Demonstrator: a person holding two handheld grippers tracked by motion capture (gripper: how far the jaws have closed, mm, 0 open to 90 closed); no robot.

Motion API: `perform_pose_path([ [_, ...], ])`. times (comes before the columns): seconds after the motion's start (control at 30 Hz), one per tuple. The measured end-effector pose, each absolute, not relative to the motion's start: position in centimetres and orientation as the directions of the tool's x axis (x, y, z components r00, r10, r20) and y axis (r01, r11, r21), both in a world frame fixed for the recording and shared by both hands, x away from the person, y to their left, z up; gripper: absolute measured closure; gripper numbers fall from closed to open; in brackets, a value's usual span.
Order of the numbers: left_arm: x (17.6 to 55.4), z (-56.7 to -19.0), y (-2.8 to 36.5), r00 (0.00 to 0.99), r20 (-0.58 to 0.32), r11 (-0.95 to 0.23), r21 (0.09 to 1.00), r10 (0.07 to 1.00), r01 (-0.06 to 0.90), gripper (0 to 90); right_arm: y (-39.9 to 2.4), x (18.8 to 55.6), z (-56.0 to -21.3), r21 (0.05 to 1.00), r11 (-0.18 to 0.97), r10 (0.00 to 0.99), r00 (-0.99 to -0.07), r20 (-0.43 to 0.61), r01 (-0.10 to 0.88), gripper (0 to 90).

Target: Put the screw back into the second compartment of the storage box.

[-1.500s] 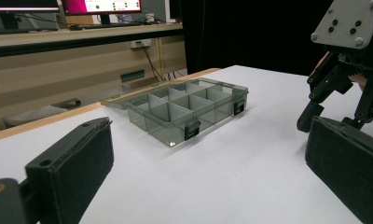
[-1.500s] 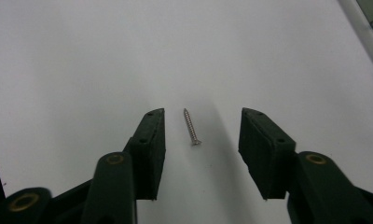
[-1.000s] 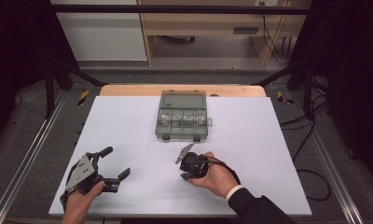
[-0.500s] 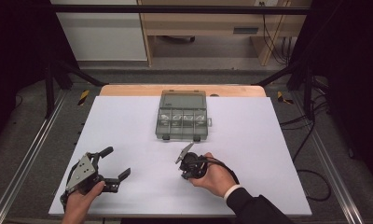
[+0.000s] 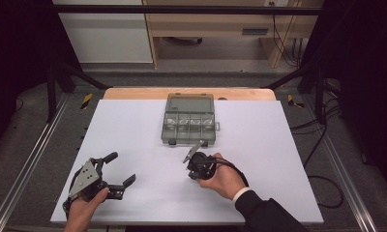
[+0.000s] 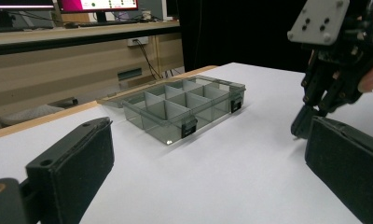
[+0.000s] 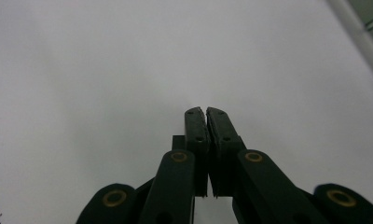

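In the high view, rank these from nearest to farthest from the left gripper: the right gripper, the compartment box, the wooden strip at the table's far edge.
Measured from the left gripper, at the near left:
1. Right gripper, to its right, near the table's middle.
2. Compartment box, farther back, just beyond the right gripper.
3. Wooden strip, along the far edge behind the box.

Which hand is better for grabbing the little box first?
Probably the right: the right gripper sits just in front of the box, though shut. The left gripper is open but farther away.

Organizer box (image 5: 189, 121) behind both tongs
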State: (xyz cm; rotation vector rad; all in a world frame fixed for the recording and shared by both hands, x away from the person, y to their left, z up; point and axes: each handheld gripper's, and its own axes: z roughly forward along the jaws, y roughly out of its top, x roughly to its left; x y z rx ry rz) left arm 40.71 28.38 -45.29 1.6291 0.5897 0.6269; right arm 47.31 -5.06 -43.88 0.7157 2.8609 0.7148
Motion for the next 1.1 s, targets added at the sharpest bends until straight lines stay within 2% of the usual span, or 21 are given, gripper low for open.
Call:
perform_pose_path([
  [0.3, 40.7, -45.3, 28.4, 0.723, 0.075, -0.142, 0.989, 0.687, 0.032, 1.1, -4.9, 49.8, -40.3, 0.550, 0.731, 0.513, -0.857, -0.052, 0.404, 87.8],
  [0.63, 40.7, -45.3, 28.4, 0.724, 0.073, -0.139, 0.990, 0.686, 0.032, 1.1, -4.2, 53.1, -37.6, 0.558, 0.720, 0.553, -0.827, -0.103, 0.412, 87.8],
  [0.83, 40.7, -45.3, 28.4, 0.724, 0.073, -0.139, 0.990, 0.686, 0.031, 1.1, -4.0, 54.9, -37.2, 0.597, 0.697, 0.575, -0.807, -0.133, 0.398, 87.8],
  [1.1, 40.7, -45.3, 28.3, 0.728, 0.073, -0.139, 0.990, 0.682, 0.030, 1.1, -4.1, 58.3, -38.9, 0.677, 0.593, 0.670, -0.733, -0.114, 0.436, 87.8],
])
